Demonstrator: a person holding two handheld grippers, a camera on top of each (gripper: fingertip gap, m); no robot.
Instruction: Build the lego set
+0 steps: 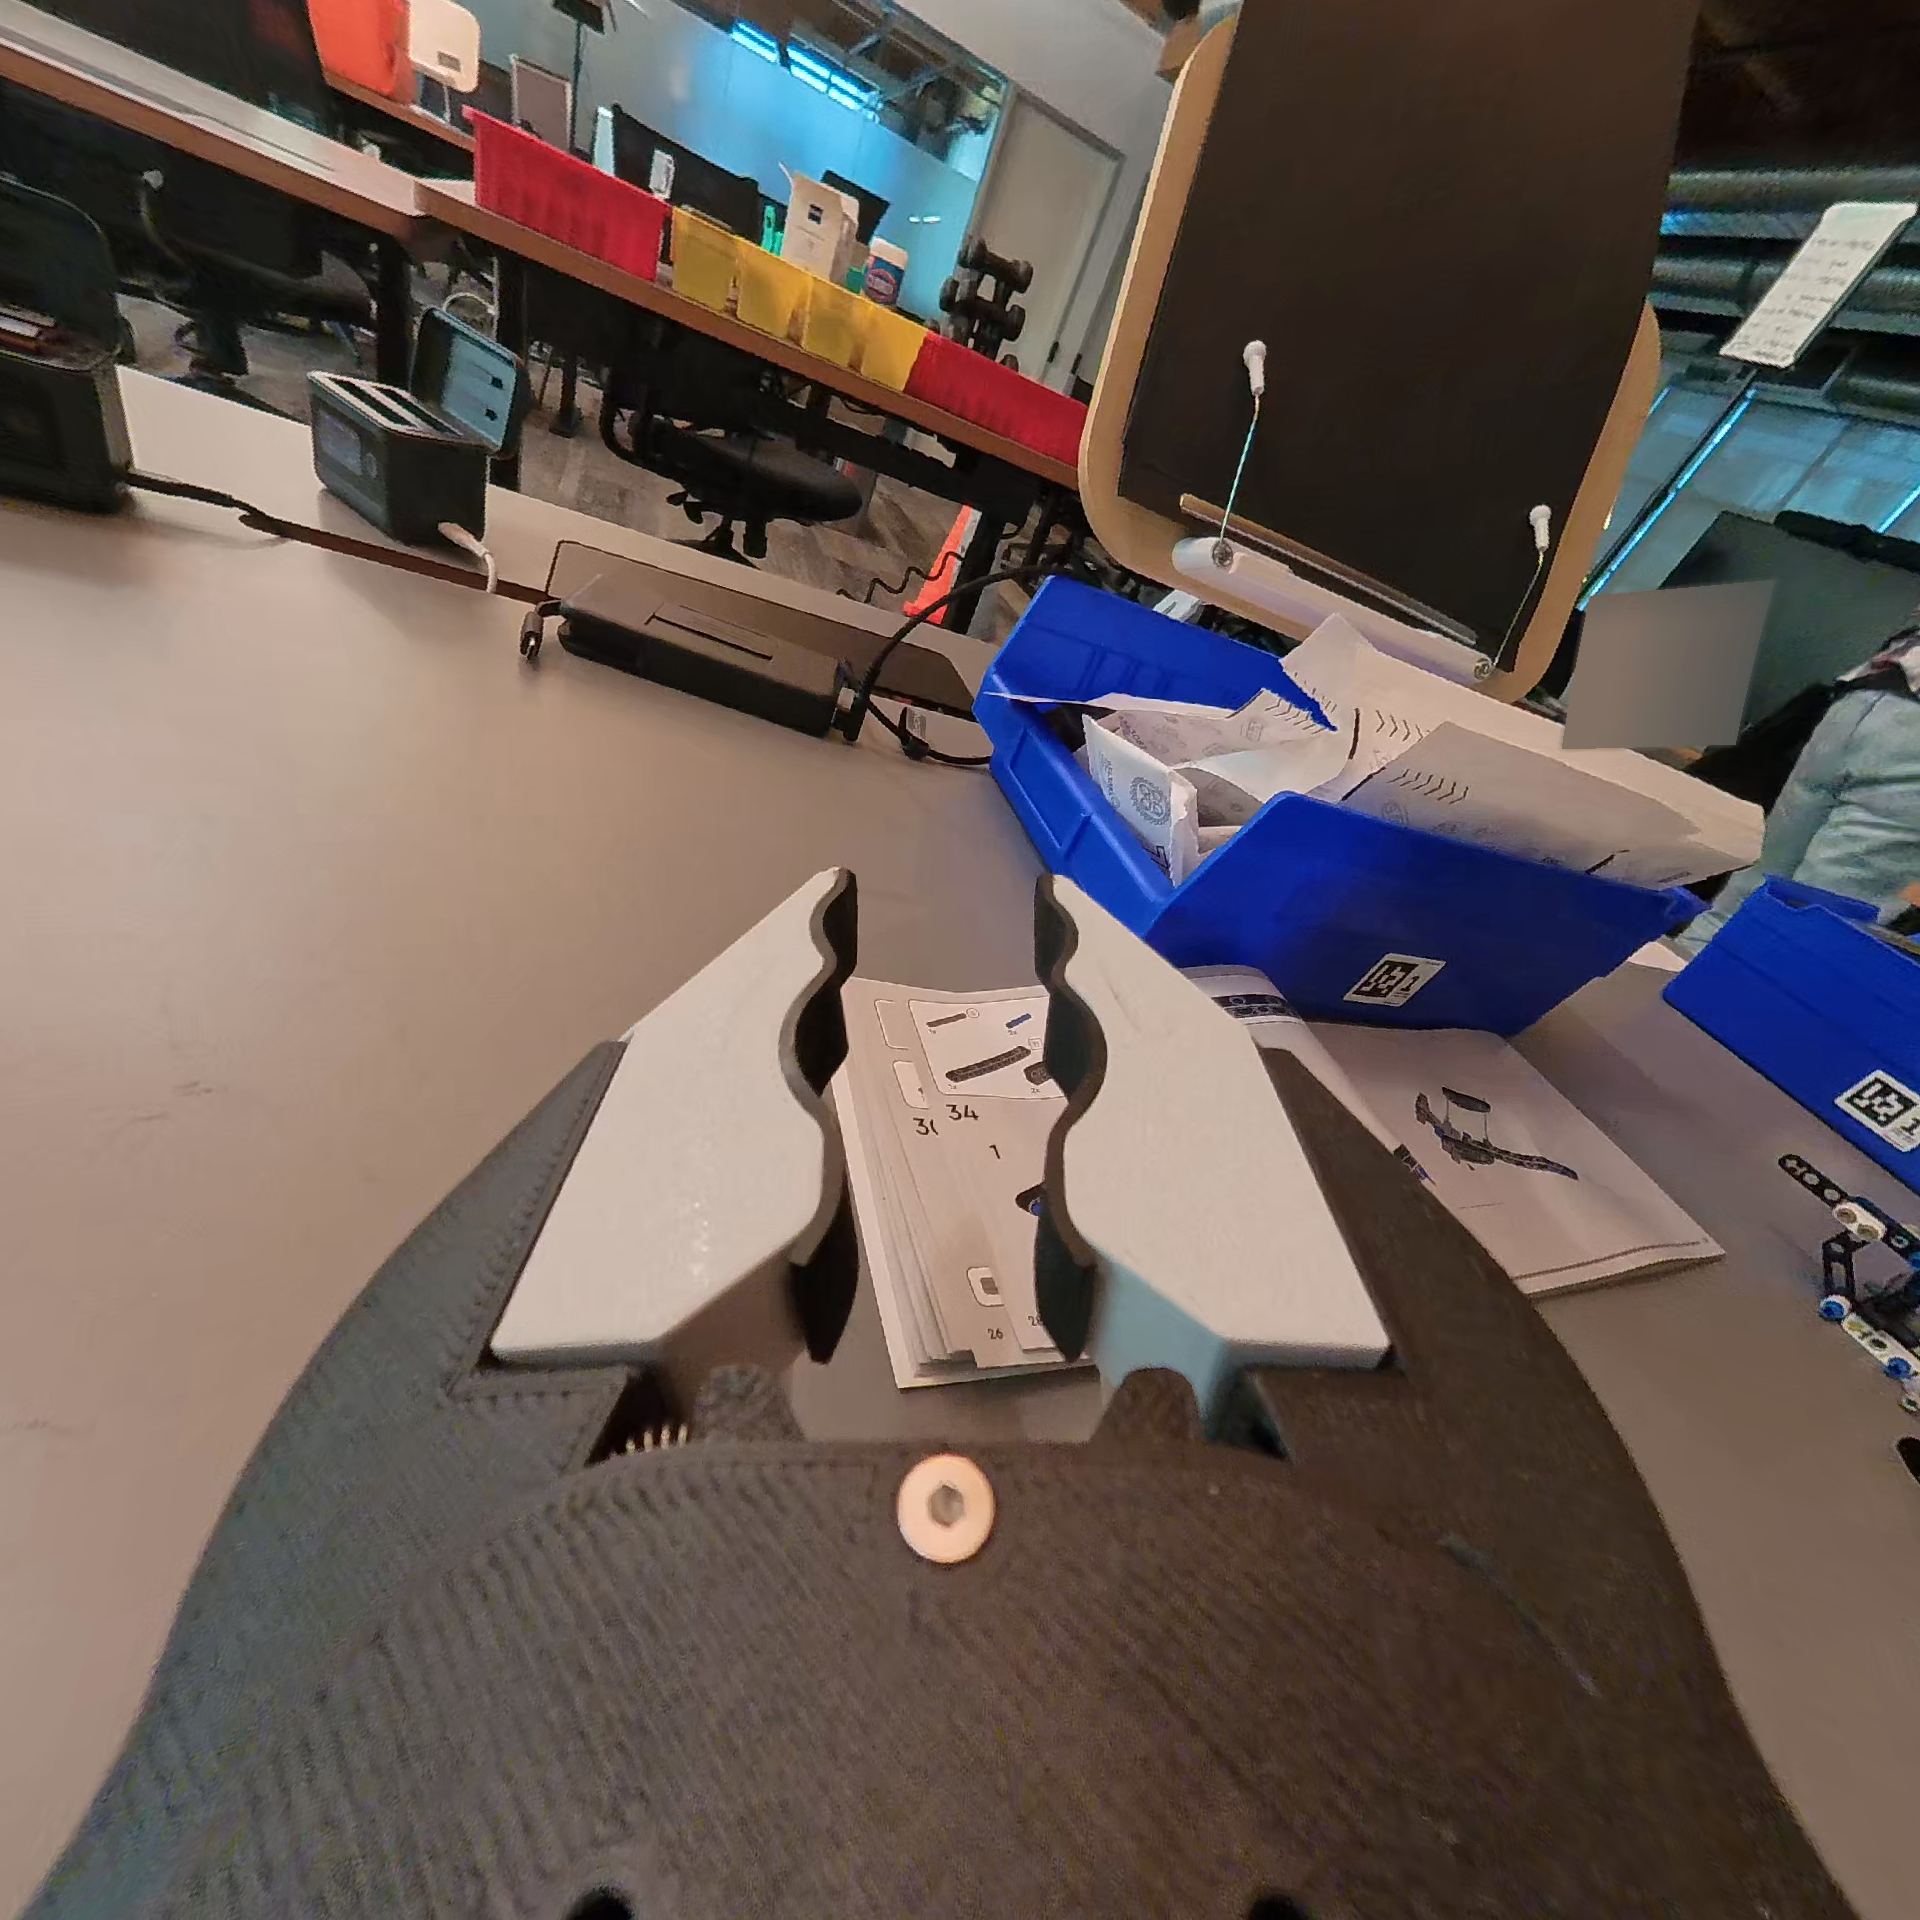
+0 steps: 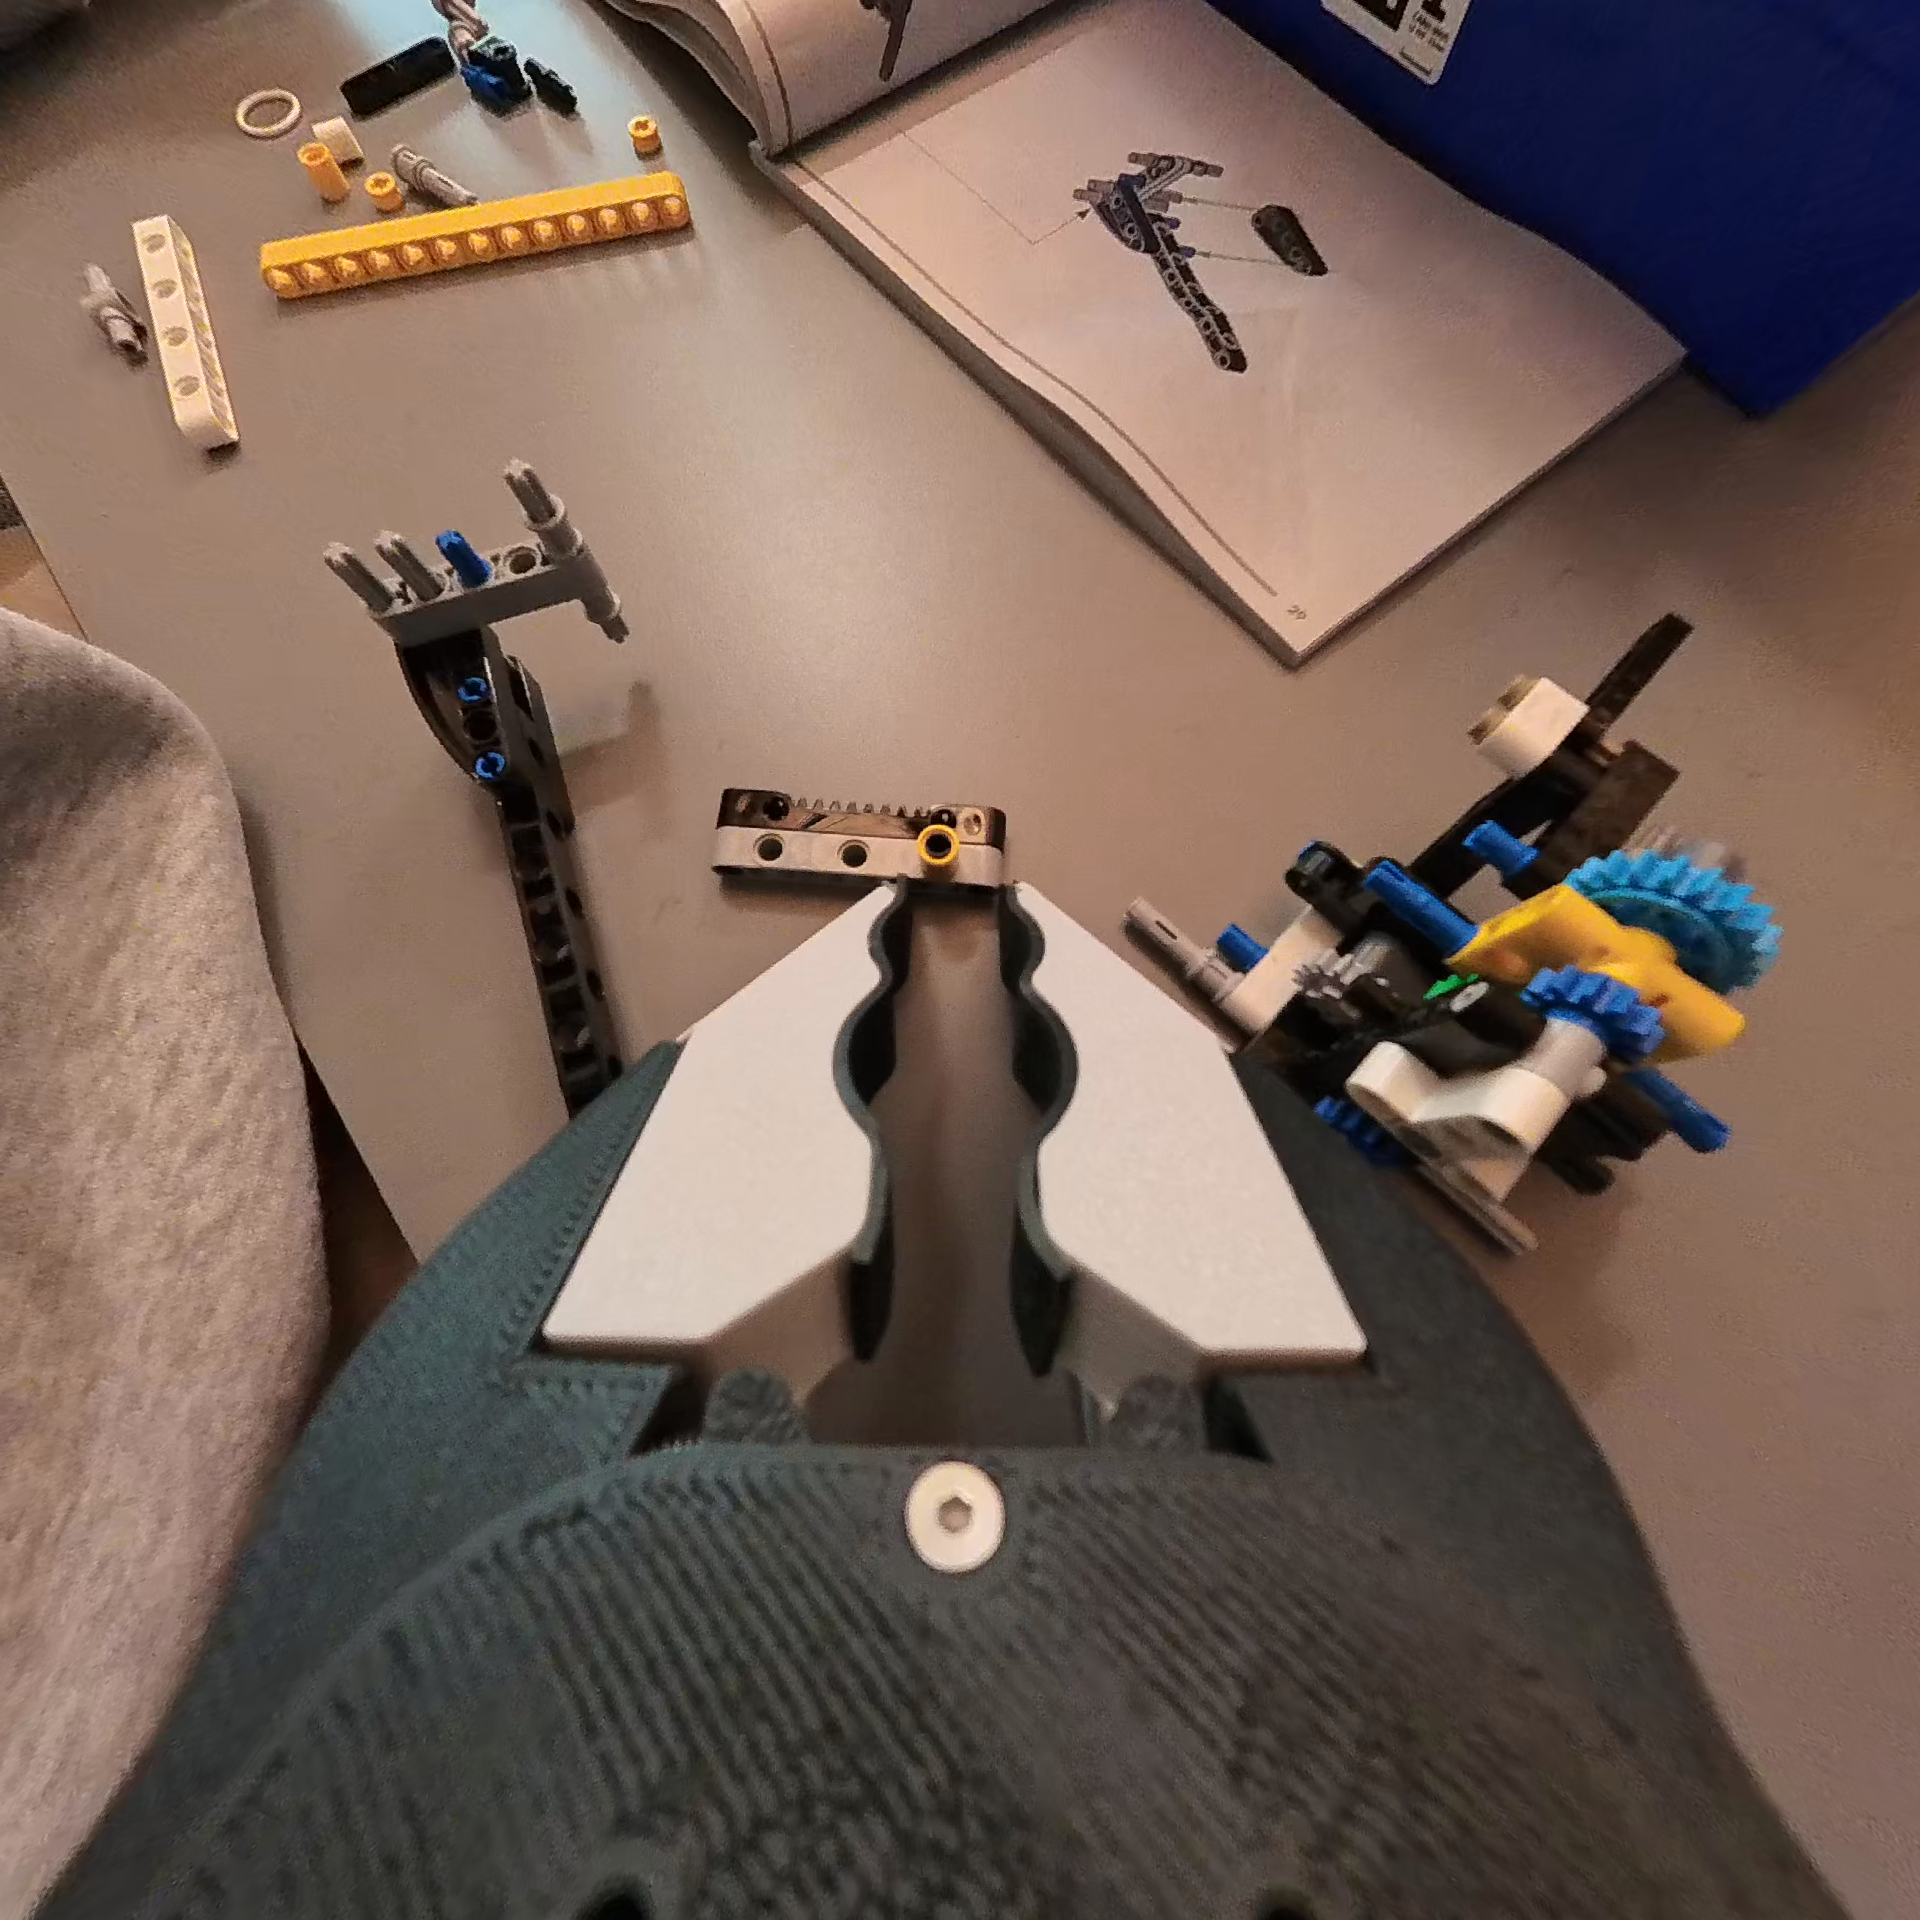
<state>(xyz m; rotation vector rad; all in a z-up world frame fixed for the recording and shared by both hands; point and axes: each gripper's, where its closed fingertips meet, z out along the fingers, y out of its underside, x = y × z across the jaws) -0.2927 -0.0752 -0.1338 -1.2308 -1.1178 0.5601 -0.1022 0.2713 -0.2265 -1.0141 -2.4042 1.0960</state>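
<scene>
My right gripper [image 2: 954,896] is open and empty, its tips right at the near edge of a small grey beam with a black toothed rack and a yellow pin [image 2: 862,836] that lies on the table. A black long-beam piece with a grey cross part and pins [image 2: 520,831] lies to its left. A geared sub-assembly with blue gears and a yellow part [image 2: 1507,987] stands to its right, and shows at the edge of the left wrist view [image 1: 1870,1278]. My left gripper [image 1: 945,904] is open and empty above the open instruction booklet [image 1: 966,1143].
A long yellow beam [image 2: 478,234], a white beam [image 2: 187,332] and several small loose parts [image 2: 343,156] lie at the far left. The booklet [image 2: 1247,312] lies ahead, beside a blue bin [image 2: 1662,156]. Another blue bin with paper bags [image 1: 1403,904] and chargers [image 1: 707,655] sit on the table. A grey sleeve [image 2: 125,1039] is at left. About 40 centimetres separates my left fingertips from my right.
</scene>
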